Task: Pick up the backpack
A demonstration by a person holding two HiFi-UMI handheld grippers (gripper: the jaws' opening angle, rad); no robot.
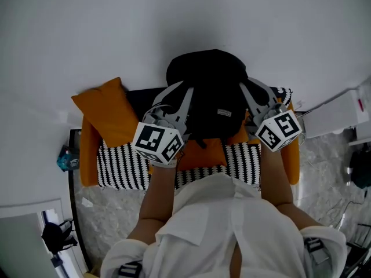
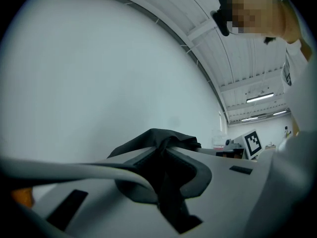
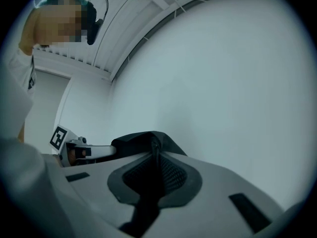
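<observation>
Both jaws closed on the backpack, one grip per side. Left gripper: in the left gripper view my jaws are pinched on a fold of black fabric, which runs down between the pads. Right gripper: same in the right gripper view, with black fabric clamped in the middle and mesh padding visible on the jaw faces. I can't tell whether either fold is strap or pack body.

The backpack is black, with a small label on its front. It hangs between my two grippers in front of the white wall. From the head view it sits over the back part of the orange sofa. I can't tell from here whether its bottom clears the seat or touches it.

The sofa seat has a black-and-white striped cover. An orange cushion leans at the sofa's left end, beside the pack and not touching it. More orange shows just below the pack, between my wrists.

Each gripper view catches the other gripper's marker cube across the pack. Both grippers point roughly level toward the wall.

The floor is pale and marbled. A white box stands to the right of the sofa, well apart from the pack.
</observation>
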